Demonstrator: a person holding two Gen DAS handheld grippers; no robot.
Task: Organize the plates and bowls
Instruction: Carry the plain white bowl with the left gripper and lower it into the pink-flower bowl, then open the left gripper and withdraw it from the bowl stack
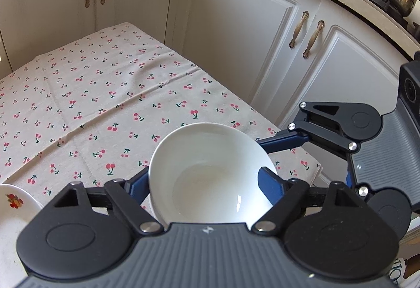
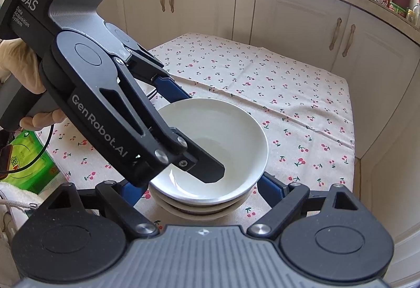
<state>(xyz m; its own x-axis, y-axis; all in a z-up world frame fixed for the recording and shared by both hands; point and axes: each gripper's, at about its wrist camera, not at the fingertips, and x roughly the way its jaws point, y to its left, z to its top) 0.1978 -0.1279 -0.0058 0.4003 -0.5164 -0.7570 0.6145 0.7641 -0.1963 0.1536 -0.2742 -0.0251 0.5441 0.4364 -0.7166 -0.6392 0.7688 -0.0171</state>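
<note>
White bowl [image 2: 212,146], empty, sits atop stacked dishes [image 2: 199,205] on the cherry-print worktop [image 2: 302,104]. Left gripper [image 2: 183,130] straddles its rim, jaws loosened, one finger inside. Right gripper [image 2: 202,188] is spread around the stack, not pressing.

Legible markings are confined to the right wrist view, all on the left gripper [image 2: 195,130]. Its upper housing carries "DAS" in large pale letters, with "Data Acquisition System" in small print on three lines beneath. The black link arm running down to its finger carries "GenRobot.AI" in pale letters along its length. A green package [image 2: 29,156] at the left edge bears printed characters and a round emblem, too distorted to read. In the left wrist view, a partial print at the lower right corner is cut off and unreadable. No numbers or signs are legible elsewhere.
</note>
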